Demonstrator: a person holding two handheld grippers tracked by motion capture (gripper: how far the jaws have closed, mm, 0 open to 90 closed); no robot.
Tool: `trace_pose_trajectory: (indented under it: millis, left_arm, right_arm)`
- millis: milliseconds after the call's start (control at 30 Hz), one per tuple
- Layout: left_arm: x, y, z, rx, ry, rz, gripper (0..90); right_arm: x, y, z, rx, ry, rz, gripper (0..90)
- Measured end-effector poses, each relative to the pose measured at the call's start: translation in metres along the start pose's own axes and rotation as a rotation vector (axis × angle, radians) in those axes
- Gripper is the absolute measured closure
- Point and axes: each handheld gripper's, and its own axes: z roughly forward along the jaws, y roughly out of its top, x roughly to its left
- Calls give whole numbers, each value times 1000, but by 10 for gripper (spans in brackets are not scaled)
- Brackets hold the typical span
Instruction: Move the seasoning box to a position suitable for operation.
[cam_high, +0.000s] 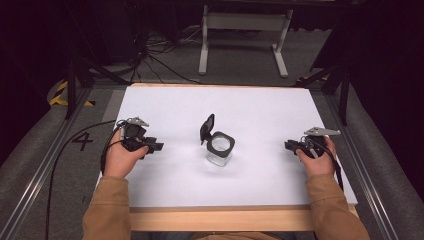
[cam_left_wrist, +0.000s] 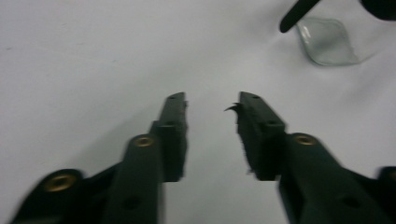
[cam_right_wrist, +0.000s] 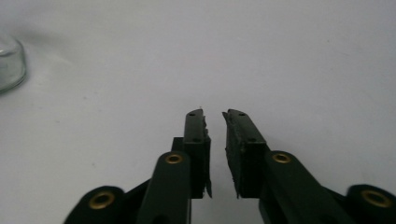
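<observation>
Your left gripper (cam_high: 156, 146) and right gripper (cam_high: 289, 145) were released, empty; glass jar (cam_high: 220, 148) untouched, lid (cam_high: 207, 128) flipped up.

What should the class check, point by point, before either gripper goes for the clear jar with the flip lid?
1. Lid open: ok, it stands tilted up at the rim's left side.
2. Jar upright on the white table: ok.
3. Left gripper free: ok, jaws apart, nothing between them.
4. Right gripper free: ok, jaws slightly apart, nothing held.
5. Way to the jar clear: ok, bare table lies between each gripper and it.
6. Jar contents: cannot tell; the glass looks clear, but the inside is too small to judge.
</observation>
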Motion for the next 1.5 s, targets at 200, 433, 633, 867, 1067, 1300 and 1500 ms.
trace_pose_trajectory:
  millis: [200,433,633,867,1067,1300,1500]
  left_arm:
    - [-3,7,-10,-73,-66,-11,783]
    - [-17,23,-17,-132,-92,-33,843]
    - [-31,38,-23,-168,-127,19,897]
    - [-51,57,-18,-160,-180,77,899]
    - [-59,68,-13,-167,-178,110,899]
    - [-62,77,-2,-177,-194,110,900]
    - [-70,84,10,-177,-196,129,900]
  right_arm:
    - [12,0,-7,76,-42,-98,900]
    - [18,1,-22,58,3,-114,900]
    - [19,-2,-39,29,30,-81,900]
    - [22,-7,-46,28,63,-80,900]
    - [33,-13,-46,43,75,-104,900]
    - [37,-16,-52,43,75,-114,900]
    - [39,-19,-57,29,65,-114,900]
